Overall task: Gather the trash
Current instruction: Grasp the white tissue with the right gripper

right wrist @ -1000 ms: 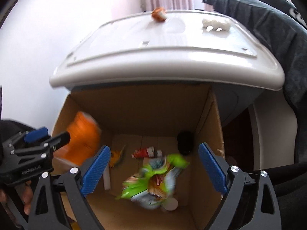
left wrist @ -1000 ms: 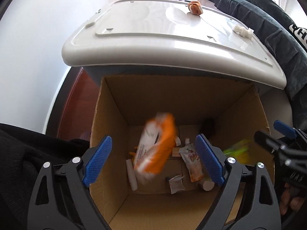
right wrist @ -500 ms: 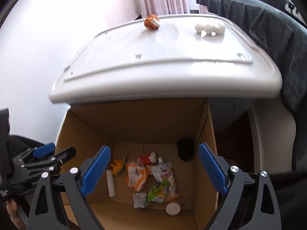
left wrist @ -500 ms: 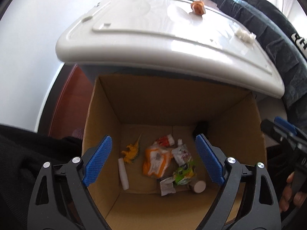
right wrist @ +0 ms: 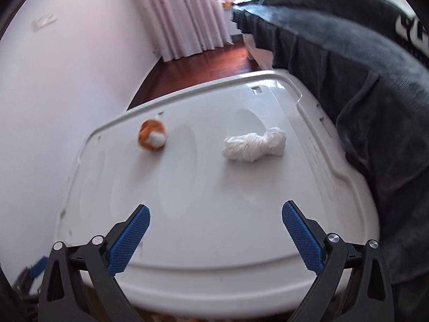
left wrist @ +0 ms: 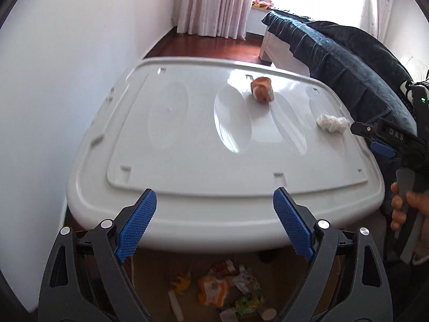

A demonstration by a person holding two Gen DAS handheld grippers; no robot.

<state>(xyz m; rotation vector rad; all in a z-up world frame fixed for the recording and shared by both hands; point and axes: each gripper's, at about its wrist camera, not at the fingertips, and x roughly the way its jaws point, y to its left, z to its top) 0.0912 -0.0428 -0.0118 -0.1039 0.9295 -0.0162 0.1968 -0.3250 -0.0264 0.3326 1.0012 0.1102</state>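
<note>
Both the left gripper (left wrist: 214,221) and the right gripper (right wrist: 215,237) are wide open and hold nothing above the white lid (right wrist: 214,201), where a tissue wad (right wrist: 254,147) and an orange ball (right wrist: 151,134) lie apart.

The white lid (left wrist: 187,161) hides most of the cardboard box (left wrist: 150,273) below it; only a near strip shows, its wrappers (left wrist: 228,287) too blurred to identify. The right gripper (left wrist: 375,139) is cut off at the right edge. The orange-and-white object (right wrist: 151,134) is motion-blurred.
</note>
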